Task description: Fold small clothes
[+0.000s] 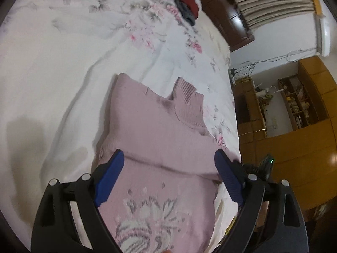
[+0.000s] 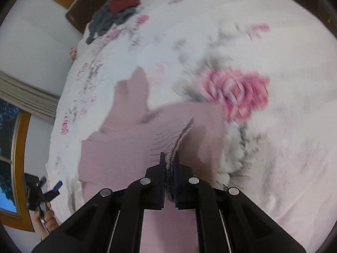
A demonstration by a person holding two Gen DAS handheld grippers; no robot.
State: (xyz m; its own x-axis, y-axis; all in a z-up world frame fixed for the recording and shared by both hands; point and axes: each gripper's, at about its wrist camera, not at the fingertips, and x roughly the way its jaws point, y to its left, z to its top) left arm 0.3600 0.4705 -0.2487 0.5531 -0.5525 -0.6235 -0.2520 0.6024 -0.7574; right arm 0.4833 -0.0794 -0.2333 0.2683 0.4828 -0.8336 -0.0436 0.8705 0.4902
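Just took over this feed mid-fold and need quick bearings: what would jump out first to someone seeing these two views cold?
The pink knit sweater fills the middle, lying on the floral bedsheet, collar toward the bed's far edge. The right gripper is clamped on a bunched ribbed fold of it, while the left gripper is open over the patterned part. A dark clothes pile sits at the far end of the bed.

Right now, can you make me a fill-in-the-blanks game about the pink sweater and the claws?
1. The right claw is shut on the ____ sweater.
2. The left claw hovers over the sweater with its jaws ____.
3. The sweater lies on a bedsheet printed with ____.
4. Far up the bed, a dark red garment sits on a ____ one.

Missing words: pink; open; flowers; grey
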